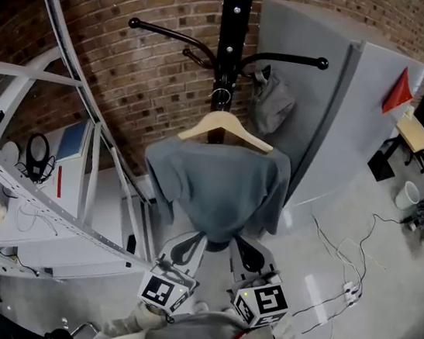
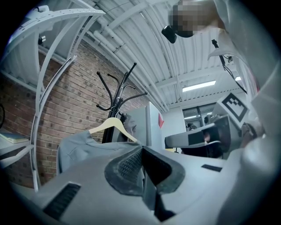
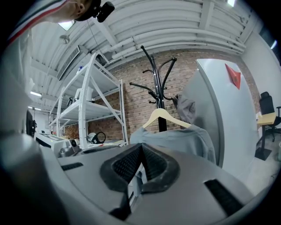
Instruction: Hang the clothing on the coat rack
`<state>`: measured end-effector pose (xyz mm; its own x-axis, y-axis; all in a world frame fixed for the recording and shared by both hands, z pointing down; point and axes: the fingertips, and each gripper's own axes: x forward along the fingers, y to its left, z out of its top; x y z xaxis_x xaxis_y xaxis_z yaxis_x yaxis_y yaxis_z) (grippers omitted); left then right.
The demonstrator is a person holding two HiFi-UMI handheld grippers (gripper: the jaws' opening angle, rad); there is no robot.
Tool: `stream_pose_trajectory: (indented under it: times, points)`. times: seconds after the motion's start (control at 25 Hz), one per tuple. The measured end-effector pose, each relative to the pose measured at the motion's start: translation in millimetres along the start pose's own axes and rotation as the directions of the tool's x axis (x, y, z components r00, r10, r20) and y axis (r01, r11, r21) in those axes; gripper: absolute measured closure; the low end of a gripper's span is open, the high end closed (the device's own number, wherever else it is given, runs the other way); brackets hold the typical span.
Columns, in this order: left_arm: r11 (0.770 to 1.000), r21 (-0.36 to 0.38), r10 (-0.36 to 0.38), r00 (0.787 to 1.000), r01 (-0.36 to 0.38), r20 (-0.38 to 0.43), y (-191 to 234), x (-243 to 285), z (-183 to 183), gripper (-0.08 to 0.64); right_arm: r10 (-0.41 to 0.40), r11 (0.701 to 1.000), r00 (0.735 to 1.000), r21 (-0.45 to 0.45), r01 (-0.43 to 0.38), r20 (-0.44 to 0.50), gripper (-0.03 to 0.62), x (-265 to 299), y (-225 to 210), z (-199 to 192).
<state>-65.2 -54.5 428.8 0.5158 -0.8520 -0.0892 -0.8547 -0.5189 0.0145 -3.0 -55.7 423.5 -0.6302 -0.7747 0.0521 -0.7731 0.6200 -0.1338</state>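
A grey shirt [image 1: 221, 189] hangs on a wooden hanger [image 1: 226, 127], which is hooked onto the black coat rack [image 1: 230, 42] in front of a brick wall. Just below the shirt's hem my left gripper [image 1: 199, 240] and right gripper [image 1: 240, 246] sit side by side, both shut with nothing visible between the jaws. In the left gripper view the shut jaw tips [image 2: 142, 147] point toward the shirt [image 2: 83, 147] and the hanger [image 2: 112, 125]. From the right gripper [image 3: 141, 146] the shirt [image 3: 180, 138] and hanger [image 3: 164, 116] hang ahead, apart from the jaws.
A second grey garment [image 1: 272, 103] hangs on a rack arm. A tall grey cabinet [image 1: 336, 120] stands right of the rack. White metal shelving [image 1: 31, 178] fills the left. Cables [image 1: 340, 261] lie on the floor at right.
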Motion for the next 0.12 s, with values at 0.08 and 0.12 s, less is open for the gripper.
stream_pose_trajectory:
  times: [0.08,0.12]
  points:
    - [1.000,0.001,-0.005,1.000,0.005,0.000,-2.6,0.7,-0.4,0.551,0.000,1.000,1.000,0.003,0.000,-0.001,0.569,-1.0,-1.1,-1.7]
    - [1.000,0.001,-0.007,1.000,0.007,0.001,-4.0,1.1,-0.5,0.551,0.000,1.000,1.000,0.004,0.000,-0.002,0.569,-1.5,-1.6,-2.6]
